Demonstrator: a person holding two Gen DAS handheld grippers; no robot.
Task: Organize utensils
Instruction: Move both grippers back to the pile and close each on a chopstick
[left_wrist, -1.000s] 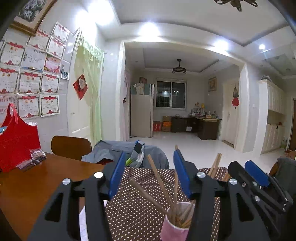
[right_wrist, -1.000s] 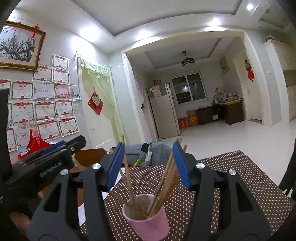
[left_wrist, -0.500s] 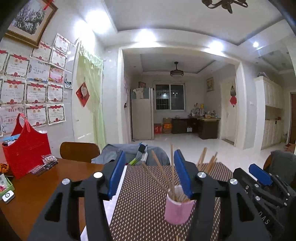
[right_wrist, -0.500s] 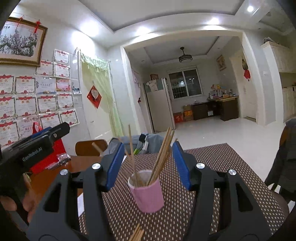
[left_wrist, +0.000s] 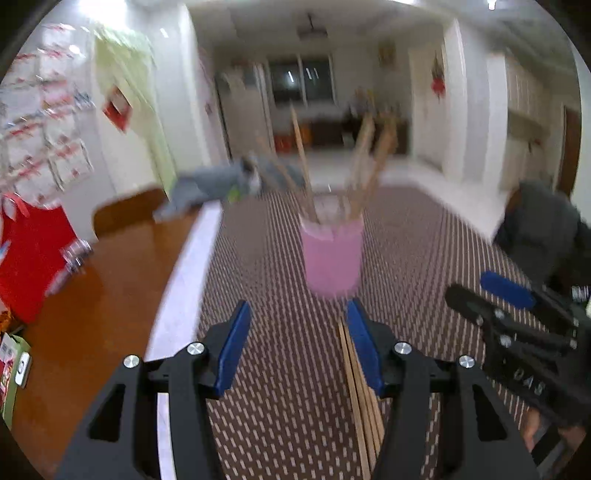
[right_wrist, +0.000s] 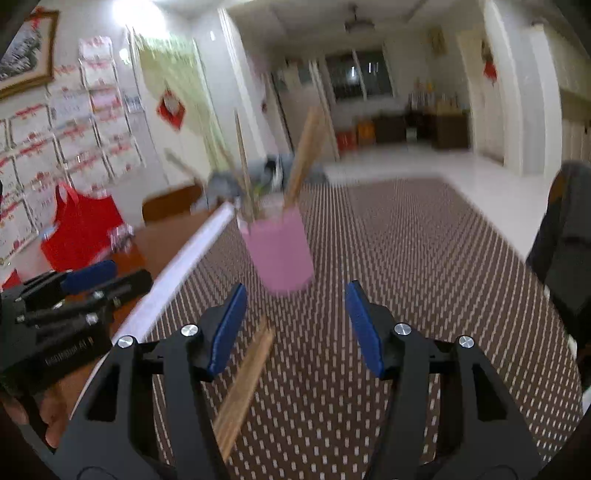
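Note:
A pink cup (left_wrist: 331, 256) (right_wrist: 279, 251) stands on the brown dotted mat with several wooden chopsticks (left_wrist: 364, 162) (right_wrist: 304, 155) sticking up out of it. A bundle of loose chopsticks (left_wrist: 360, 398) (right_wrist: 245, 380) lies flat on the mat in front of the cup. My left gripper (left_wrist: 297, 325) hovers open over the mat just short of the cup, its right finger above the bundle. My right gripper (right_wrist: 293, 306) is open too, with nothing between its jaws; the bundle lies under its left finger. Each gripper shows at the edge of the other's view.
A red bag (left_wrist: 31, 254) (right_wrist: 83, 229) stands on the bare wooden table (left_wrist: 92, 317) at the left, beside small packets. A white strip (left_wrist: 184, 288) borders the mat. A chair back (left_wrist: 123, 212) with grey clothing (left_wrist: 207, 184) is behind. A dark garment (right_wrist: 565, 236) hangs at the right.
Both views have tipped downward and drawn nearer the table. The loose chopstick bundle on the mat has come into sight, and the cup now sits higher in both frames.

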